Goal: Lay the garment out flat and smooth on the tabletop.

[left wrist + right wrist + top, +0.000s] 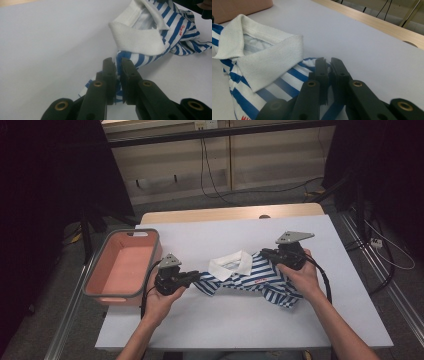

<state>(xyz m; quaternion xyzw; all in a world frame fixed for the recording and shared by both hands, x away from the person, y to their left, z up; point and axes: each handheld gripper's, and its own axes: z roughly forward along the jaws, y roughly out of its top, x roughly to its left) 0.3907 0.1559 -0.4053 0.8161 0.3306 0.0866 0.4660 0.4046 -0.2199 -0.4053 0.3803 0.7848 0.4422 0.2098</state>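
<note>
We have the blue-and-white striped polo shirt (pixel 252 277) lying crumpled near the middle of the table (pixel 320 320), its white collar (pixel 231 263) facing away from us and a pink basket (pixel 122 265) standing well to the left of it. Our left gripper (pixel 196 276) is at the shirt's left end, its fingers (pixel 109 72) closed on a fold of striped cloth just below the collar. Our right gripper (pixel 266 253) is at the shirt's upper right, just beside the collar, and its fingers (pixel 321 72) are also pinched shut on the fabric there.

The step in hand looks to us like spreading or lifting the shirt by its two shoulders. To do that well, we should keep both pinches firm and draw the two ends apart evenly, away from the collar, so the bunched body on the right of the collar unrolls instead of dragging. We judge that each grip takes several layers, so a slow pull lets us feel whether one layer slips. We should keep the collar centred between the grippers and raise both ends together, or the cloth may twist.
</note>
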